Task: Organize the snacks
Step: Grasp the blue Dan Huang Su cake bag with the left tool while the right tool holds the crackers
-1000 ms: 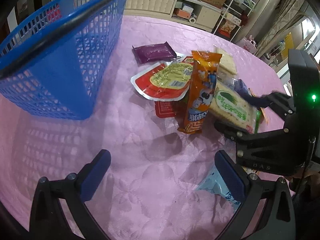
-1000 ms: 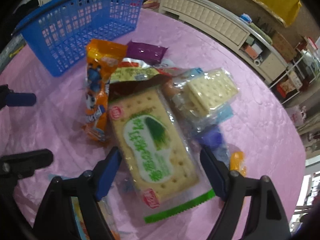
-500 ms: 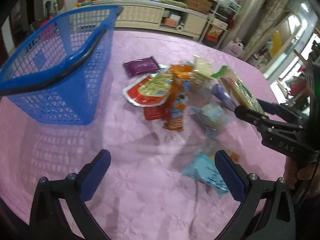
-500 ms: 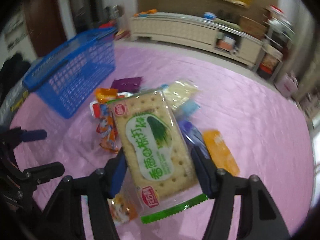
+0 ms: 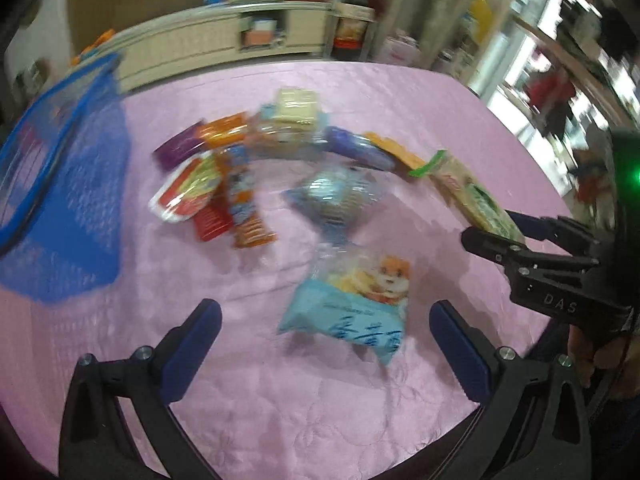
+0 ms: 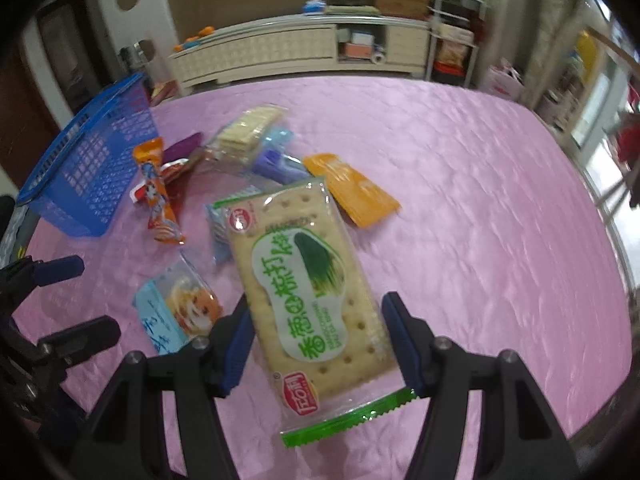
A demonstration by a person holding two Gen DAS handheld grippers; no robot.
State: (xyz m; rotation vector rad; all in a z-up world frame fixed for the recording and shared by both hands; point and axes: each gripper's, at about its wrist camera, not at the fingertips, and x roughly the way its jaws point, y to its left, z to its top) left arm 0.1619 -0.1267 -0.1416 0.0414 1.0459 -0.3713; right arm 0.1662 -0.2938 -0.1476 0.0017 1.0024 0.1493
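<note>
We hold a flat rectangular cracker packet in clear wrap with a green-and-white label (image 6: 310, 304) between the blue pads of the right gripper (image 6: 316, 346), which clamp its long sides, so it hangs above the pink patterned tablecloth (image 6: 480, 208). In the right wrist view its long axis runs away from the gripper, tilted a little to the upper left, with the green serrated seal nearest the camera. The label bears large green Chinese characters and a picture of green chives; a small red logo sits at each end, its writing too small to read.

The left gripper (image 5: 324, 340) stands with its jaws wide apart and nothing between the pads, hovering over a light blue snack bag with a cartoon hamster and blue Chinese writing (image 5: 352, 304), which lies on the cloth. The side of the right gripper's body reads "DAS".

The blue plastic lattice basket (image 6: 96, 168) stands at the left edge of the table; blur keeps us from telling what is inside. Beside it lies the loose pile: a tall orange cartoon-printed stick packet (image 6: 158, 196), a flat orange sachet (image 6: 352, 188), a purple sachet (image 5: 180, 146) and a clear pack of pale square crackers (image 6: 248, 128).
</note>
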